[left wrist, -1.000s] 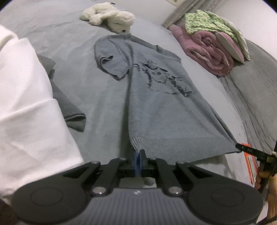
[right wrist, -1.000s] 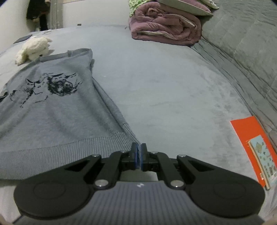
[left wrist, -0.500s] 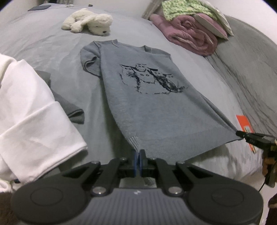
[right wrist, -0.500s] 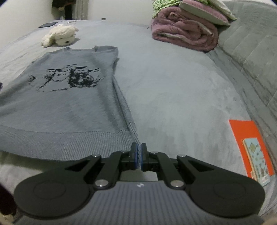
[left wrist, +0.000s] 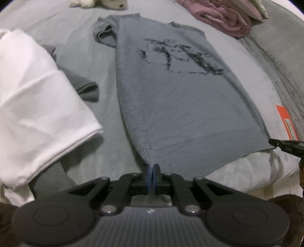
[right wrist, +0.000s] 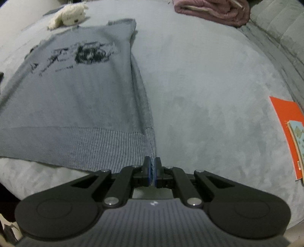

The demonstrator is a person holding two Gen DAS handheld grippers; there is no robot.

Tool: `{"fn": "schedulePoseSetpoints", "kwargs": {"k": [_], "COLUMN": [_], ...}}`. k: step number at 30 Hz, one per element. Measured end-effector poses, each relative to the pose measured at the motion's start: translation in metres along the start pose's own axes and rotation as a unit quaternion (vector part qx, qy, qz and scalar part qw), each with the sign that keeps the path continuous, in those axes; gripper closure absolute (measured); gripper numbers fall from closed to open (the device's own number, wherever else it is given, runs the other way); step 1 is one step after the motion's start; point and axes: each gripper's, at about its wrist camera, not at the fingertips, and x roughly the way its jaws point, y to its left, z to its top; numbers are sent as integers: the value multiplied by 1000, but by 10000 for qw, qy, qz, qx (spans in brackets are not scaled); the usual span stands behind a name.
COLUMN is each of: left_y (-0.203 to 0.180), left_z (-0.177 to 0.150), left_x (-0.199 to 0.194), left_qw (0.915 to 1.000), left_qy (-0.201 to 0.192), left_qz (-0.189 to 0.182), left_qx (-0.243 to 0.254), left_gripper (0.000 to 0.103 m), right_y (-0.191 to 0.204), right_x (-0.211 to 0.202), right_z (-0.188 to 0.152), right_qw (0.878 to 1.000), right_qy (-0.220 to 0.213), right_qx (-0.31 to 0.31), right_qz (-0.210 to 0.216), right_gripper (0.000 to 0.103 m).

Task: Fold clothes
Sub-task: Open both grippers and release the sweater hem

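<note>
- Left wrist view: the left gripper [left wrist: 151,172] is clenched on the left hem corner of the gray sweater [left wrist: 176,98], which lies spread flat on the bed [left wrist: 252,91] with its hem at the near edge.
- A white garment [left wrist: 36,98] lies by the bed's left edge, and the sweater's other hem corner meets the right gripper [left wrist: 273,142].
- Right wrist view: the right gripper [right wrist: 152,169] grips the right hem corner of the sweater [right wrist: 79,98].
- An orange booklet [right wrist: 285,129] lies toward the bed's [right wrist: 209,85] right edge and a stuffed toy [right wrist: 66,16] sits at the far left, beyond the collar.
</note>
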Motion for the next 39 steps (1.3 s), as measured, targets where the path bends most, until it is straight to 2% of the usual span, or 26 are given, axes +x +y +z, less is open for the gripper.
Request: {"fn": "schedulePoseSetpoints", "kwargs": {"k": [2, 3, 5, 7, 13, 20, 28, 30, 32, 39], "left_y": [4, 6, 9, 10, 11, 20, 38, 44, 53, 74], "left_z": [1, 4, 9, 14, 41, 86, 144, 157, 166, 192], "left_x": [6, 7, 4, 1, -5, 2, 27, 36, 46, 80], "left_qw": [9999, 9999, 9998, 9999, 9995, 9971, 9845, 9806, 9772, 9669], "left_qy": [78, 100, 80, 11, -268, -713, -1490, -1635, -1733, -2017], "left_qz": [11, -14, -84, -112, -114, 217, 885, 1029, 1153, 1422], "left_qx": [-71, -107, -131, -120, -73, -149, -257, -318, -408, -657], "left_gripper": [97, 94, 81, 67, 58, 57, 59, 63, 72, 86], "right_y": [1, 1, 1, 1, 0, 11, 24, 25, 25, 25], "right_x": [5, 5, 5, 4, -1, 3, 27, 34, 42, 69], "right_z": [1, 3, 5, 9, 26, 57, 88, 95, 101, 117], "right_qw": [10000, 10000, 10000, 10000, 9997, 9987, 9979, 9977, 9975, 9975], "right_qy": [33, 20, -21, -68, -242, -451, -535, -537, -536, -516], "right_qx": [11, 5, -20, -56, -6, 31, -5, 22, 48, 111], "right_qz": [16, 9, -20, -46, 23, 218, 378, 424, 456, 471], "right_gripper": [95, 90, 75, 64, 62, 60, 57, 57, 57, 57]}}
